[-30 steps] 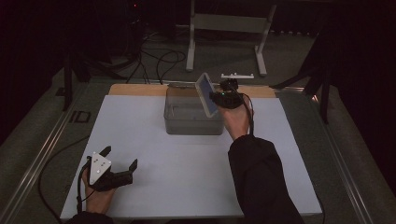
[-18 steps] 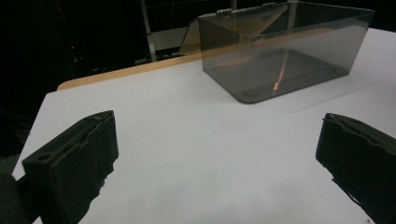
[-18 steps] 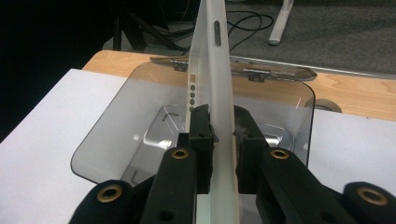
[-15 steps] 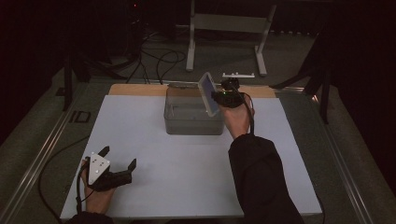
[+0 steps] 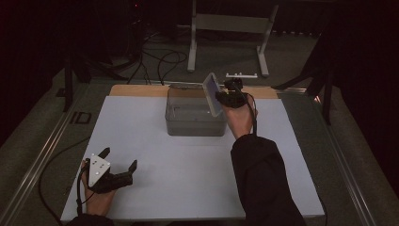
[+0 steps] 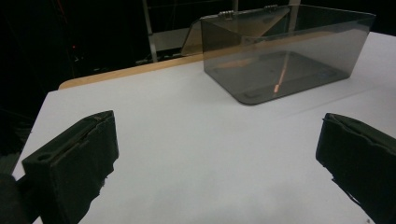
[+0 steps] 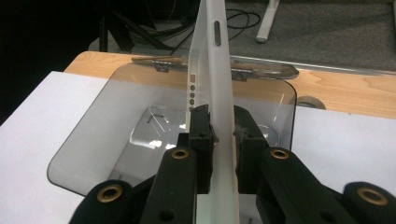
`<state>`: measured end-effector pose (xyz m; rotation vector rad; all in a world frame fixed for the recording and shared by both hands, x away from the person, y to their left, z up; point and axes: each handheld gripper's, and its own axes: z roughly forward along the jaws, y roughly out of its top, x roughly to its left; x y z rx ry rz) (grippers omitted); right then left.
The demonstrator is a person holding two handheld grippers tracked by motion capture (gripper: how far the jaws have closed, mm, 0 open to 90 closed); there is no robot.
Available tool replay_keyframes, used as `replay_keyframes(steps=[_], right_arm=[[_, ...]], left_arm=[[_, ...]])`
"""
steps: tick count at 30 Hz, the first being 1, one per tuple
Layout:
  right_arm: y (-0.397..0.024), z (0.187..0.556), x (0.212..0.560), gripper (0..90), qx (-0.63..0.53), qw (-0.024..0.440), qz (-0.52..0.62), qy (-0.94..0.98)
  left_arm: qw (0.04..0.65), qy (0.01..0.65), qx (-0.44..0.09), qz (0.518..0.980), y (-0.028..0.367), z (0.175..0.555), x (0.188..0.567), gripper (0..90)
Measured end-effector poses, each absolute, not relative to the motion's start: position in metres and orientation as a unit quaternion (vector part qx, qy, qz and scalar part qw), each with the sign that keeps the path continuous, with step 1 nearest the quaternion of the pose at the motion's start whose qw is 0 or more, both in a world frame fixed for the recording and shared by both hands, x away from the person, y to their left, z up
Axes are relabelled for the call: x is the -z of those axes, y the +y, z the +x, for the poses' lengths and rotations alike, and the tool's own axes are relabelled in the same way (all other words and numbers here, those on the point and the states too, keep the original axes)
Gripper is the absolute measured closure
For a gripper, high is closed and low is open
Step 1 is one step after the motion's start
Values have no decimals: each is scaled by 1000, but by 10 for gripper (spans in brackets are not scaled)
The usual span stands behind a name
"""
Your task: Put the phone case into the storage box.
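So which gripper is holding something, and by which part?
The right gripper clamps the white lid by its lower edge; the left gripper holds nothing.

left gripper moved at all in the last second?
No. In the high view the left gripper sits at the same near-left spot on the white table, just as far from the clear bin, fingers open.

No text, label or number is legible anywhere
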<state>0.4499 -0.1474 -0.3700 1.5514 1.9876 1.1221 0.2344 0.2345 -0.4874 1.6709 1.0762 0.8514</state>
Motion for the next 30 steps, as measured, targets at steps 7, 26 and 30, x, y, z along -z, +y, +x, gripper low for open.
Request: replay_keyframes(steps=[7,26,30], right_arm=[[-150,453,373,809,-393,190,566,699],[-149,462,384,809,-373,207,585,690],[-148,464,387,809,-367,211,588,689]], left_arm=[[471,441,-348,680,235,234,487,2],[473,443,-351,676,237,233,487,2],[473,444,-351,676,237,233,486,2]])
